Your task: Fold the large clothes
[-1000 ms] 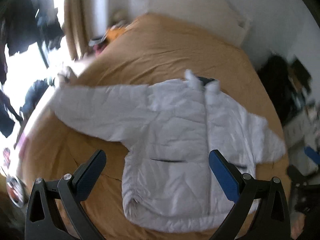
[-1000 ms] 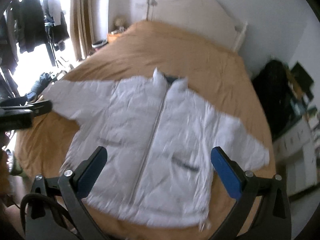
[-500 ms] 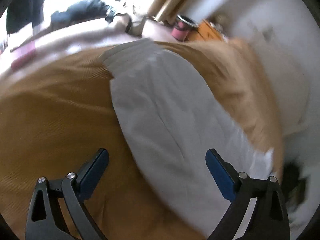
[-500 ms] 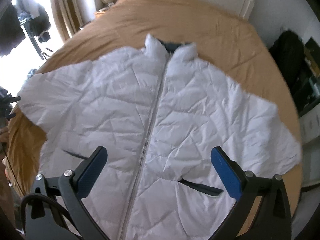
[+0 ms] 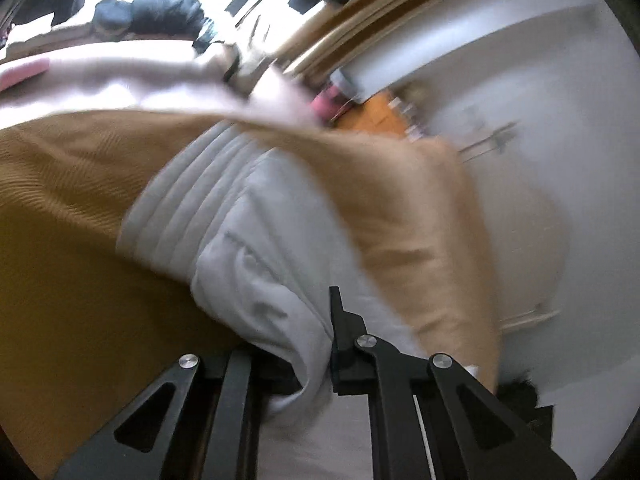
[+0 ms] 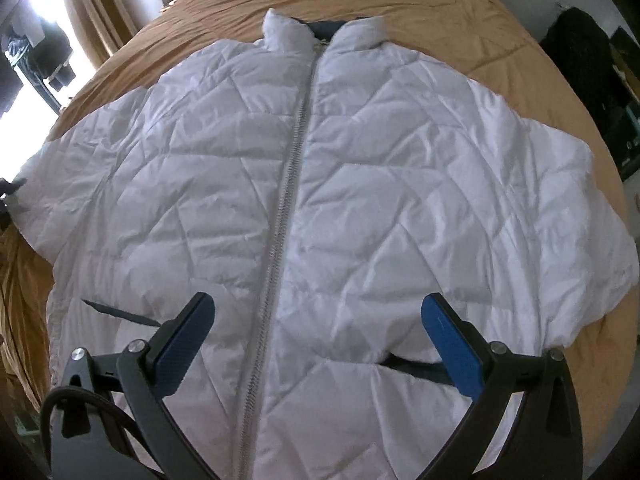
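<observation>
A wide bed with a tan cover (image 6: 420, 4) fills the room, and on it lies a white quilted jacket (image 6: 360, 184) — front side up, zipped, collar toward the headboard, both sleeves spread to the sides. The right gripper (image 6: 318, 340) hovers above the lower hem with its blue pads wide apart, holding nothing. The left gripper (image 5: 304, 356) is closed on the sleeve (image 5: 240, 248) near its ribbed cuff (image 5: 176, 208) — the cloth bunches between the fingers.
</observation>
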A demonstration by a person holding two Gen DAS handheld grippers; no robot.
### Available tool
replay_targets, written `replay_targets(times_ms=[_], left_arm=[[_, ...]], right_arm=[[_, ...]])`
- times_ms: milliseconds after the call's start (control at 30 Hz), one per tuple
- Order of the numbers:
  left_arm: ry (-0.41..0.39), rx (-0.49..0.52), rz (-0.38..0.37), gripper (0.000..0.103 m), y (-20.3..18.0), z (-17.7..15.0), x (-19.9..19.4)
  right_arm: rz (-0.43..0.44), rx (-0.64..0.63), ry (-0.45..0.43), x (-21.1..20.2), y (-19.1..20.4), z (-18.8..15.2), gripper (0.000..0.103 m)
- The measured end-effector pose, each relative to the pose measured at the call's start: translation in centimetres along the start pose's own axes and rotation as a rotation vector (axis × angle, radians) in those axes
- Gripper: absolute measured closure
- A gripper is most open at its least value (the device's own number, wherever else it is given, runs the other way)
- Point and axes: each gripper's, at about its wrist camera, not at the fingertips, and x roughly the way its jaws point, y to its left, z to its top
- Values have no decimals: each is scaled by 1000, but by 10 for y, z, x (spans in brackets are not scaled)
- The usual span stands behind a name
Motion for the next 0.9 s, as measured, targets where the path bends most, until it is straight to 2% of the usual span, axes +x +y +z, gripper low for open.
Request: replay_targets(times_ms=[33, 133, 167, 200, 233, 267, 333, 433, 467, 533, 567, 633, 733, 833, 900], left_arm=[[-45, 23, -46, 97, -21, -7, -16], [-105, 133, -133, 97, -88, -33, -43], [-106, 214, -170, 97, -129, -52, -51], [-105, 263, -195, 97, -154, -67, -56], [-95, 331, -230, 97, -190, -95, -59], [-83, 370, -248, 97, -212, -112, -55], [-34, 478, -329, 97, -266, -173, -47], [87, 557, -393, 97, -307, -246, -22], [158, 597, -415, 96, -321, -282, -4], [240, 634, -420, 95, -330, -326, 19], [317, 643, -407, 95, -332, -359, 42], [399, 664, -379, 95, -329, -402, 74], [567, 722, -238, 95, -310, -472, 148], [694, 701, -116, 92, -268, -519, 183], [700, 670, -146, 92, -258, -524, 184]], right_arm=[[-3, 11, -16, -4, -6, -3, 0], [3, 50, -64, -14, -26, -10, 0], [2, 63, -68, -16, -33, -11, 0], [-3, 77, -77, -18, -41, -13, 0], [-10, 89, -89, -21, -49, -14, 0], [-20, 100, -100, -24, -55, -13, 0], [-50, 125, -132, -33, -73, -18, 0], [-86, 164, -169, -46, -95, -26, 0], [-101, 180, -183, -50, -106, -30, 0], [-127, 217, -199, -57, -126, -38, 0], [-136, 236, -201, -58, -135, -41, 0], [-136, 284, -194, -58, -154, -49, 0], [-115, 357, -174, -54, -177, -61, 0], [-99, 402, -154, -50, -192, -68, 0], [-94, 419, -145, -49, -198, -73, 0]])
